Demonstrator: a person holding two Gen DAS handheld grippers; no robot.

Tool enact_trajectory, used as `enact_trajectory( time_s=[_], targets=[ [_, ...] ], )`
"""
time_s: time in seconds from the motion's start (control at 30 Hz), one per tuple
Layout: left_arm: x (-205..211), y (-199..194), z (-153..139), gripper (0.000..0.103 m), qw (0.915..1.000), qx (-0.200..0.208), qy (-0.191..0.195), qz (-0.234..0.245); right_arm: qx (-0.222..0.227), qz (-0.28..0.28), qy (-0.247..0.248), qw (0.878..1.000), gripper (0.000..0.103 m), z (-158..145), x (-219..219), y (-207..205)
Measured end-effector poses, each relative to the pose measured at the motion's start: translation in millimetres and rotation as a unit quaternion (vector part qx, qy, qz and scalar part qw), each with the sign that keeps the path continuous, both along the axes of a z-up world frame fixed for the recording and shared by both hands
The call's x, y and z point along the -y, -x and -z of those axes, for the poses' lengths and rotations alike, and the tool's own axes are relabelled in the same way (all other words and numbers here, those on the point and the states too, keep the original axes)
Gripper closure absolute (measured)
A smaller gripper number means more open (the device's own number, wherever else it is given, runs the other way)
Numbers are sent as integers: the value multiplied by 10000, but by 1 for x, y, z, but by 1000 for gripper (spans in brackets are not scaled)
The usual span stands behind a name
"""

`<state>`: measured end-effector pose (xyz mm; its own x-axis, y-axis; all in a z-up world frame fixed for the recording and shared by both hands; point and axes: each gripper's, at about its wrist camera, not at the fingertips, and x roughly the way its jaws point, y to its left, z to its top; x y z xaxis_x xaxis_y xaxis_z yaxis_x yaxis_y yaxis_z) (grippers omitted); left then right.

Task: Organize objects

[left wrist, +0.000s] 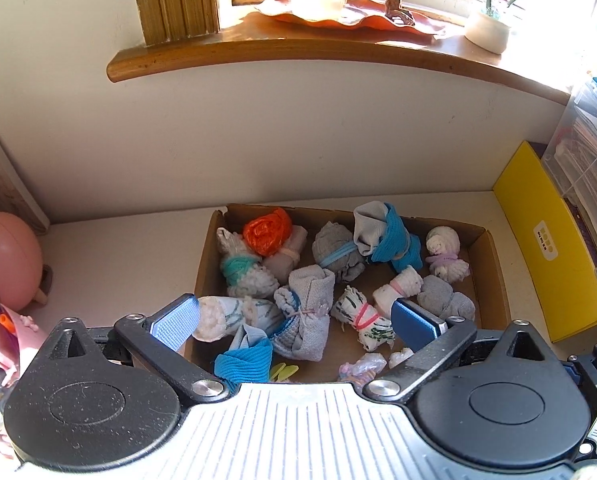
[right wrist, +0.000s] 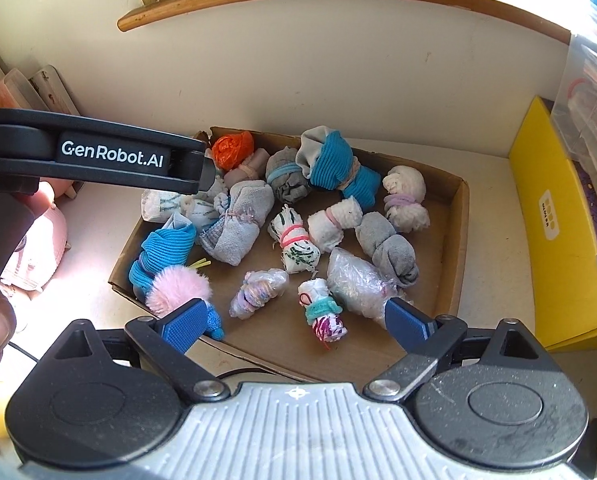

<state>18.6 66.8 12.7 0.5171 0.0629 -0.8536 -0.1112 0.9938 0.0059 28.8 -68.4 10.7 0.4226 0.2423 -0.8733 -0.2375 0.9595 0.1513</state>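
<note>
Grippers left (left wrist: 294, 322) and right (right wrist: 296, 322) above cardboard tray (right wrist: 456, 216) of bundles, both jaws wide, nothing between.

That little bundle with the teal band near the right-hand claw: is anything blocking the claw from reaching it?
Nothing visible does. The right gripper is open, and the teal-banded bundle lies in the gap between its fingers on the cardboard tray. A clear plastic-wrapped bundle lies close beside it.
</note>
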Motion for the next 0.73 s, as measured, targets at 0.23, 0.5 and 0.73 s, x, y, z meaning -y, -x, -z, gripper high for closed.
enact_trajectory(
  time_s=[0.23, 0.5, 0.73],
  targets=[
    [2, -4, -2, 0, 10000, -1, -49, 55, 52, 15, 21, 10000, 8, -3, -1, -2],
    [-1, -4, -2, 1, 9999, 82, -44, -69, 122, 117, 105, 9998, 8, -3, 1, -10],
    [1, -4, -3, 1, 9997, 90, -215, -37, 282, 289, 240, 9989, 8, -11, 6, -36]
  ],
)
